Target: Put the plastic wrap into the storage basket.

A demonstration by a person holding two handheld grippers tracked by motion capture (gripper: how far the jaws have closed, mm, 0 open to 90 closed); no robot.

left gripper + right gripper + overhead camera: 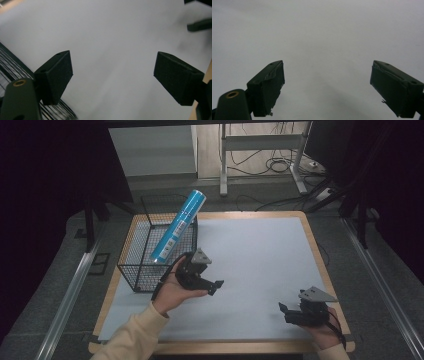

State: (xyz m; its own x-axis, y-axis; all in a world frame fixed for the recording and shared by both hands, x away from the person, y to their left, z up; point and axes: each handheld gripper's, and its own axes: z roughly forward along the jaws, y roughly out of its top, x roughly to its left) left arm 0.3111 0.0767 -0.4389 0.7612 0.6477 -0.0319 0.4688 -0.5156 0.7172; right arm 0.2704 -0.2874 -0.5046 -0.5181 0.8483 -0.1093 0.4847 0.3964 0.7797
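Observation:
A blue cylindrical can (178, 226) with a white label leans tilted in a black wire basket (135, 265) at the table's left, its top sticking out over the rim. Just right of the basket, a hand holds my left gripper (211, 283) low over the pale mat (250, 250). In the left gripper view its jaws (113, 75) stand open with only mat between them, and the basket's wire (10, 65) is at the lower left. My right gripper (286, 314) rests near the front right corner, also open (327, 82) over bare mat.
The wooden table edge (320, 265) frames the mat. Beyond the table stand a desk frame's metal legs (223, 170) and cables on the floor. The other gripper's jaw (200, 24) shows at the top right of the left gripper view.

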